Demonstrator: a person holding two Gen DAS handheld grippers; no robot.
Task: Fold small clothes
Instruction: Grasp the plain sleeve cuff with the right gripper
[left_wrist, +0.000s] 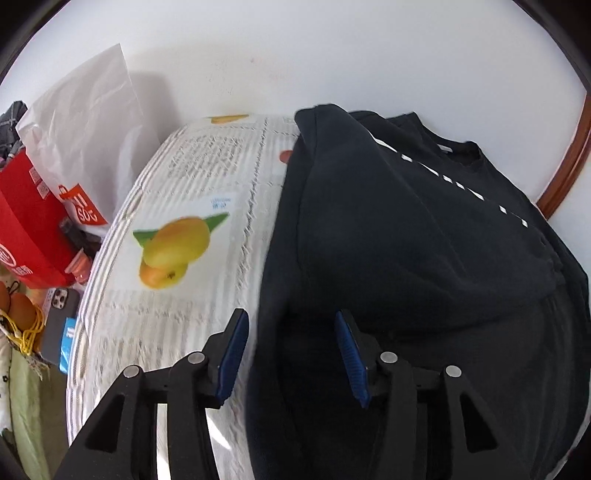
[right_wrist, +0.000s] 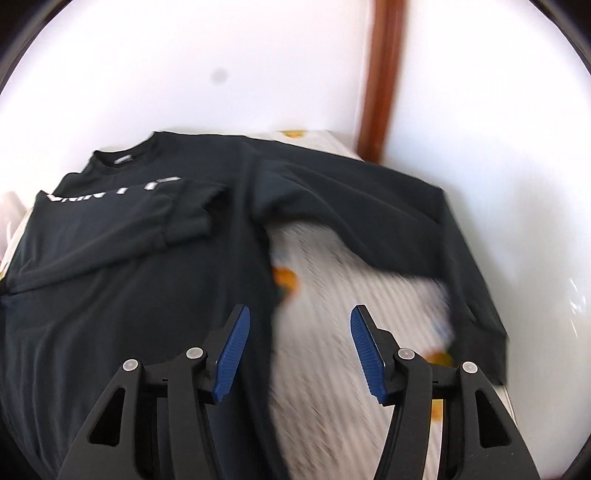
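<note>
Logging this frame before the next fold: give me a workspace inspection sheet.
Surface: tablecloth printed with fruit pictures and text lines, covering the table.
Job's things: black sweatshirt lying flat; one sleeve with white lettering folded across the chest, the other sleeve spread out to the side.
Clutter: white plastic bag, red box and phone beside the table.
Grippers: left hand-held gripper open over the sweatshirt's edge; right hand-held gripper open, nothing between the pads.
Cables: nothing seen.
Surroundings: white wall, brown wooden trim.
</note>
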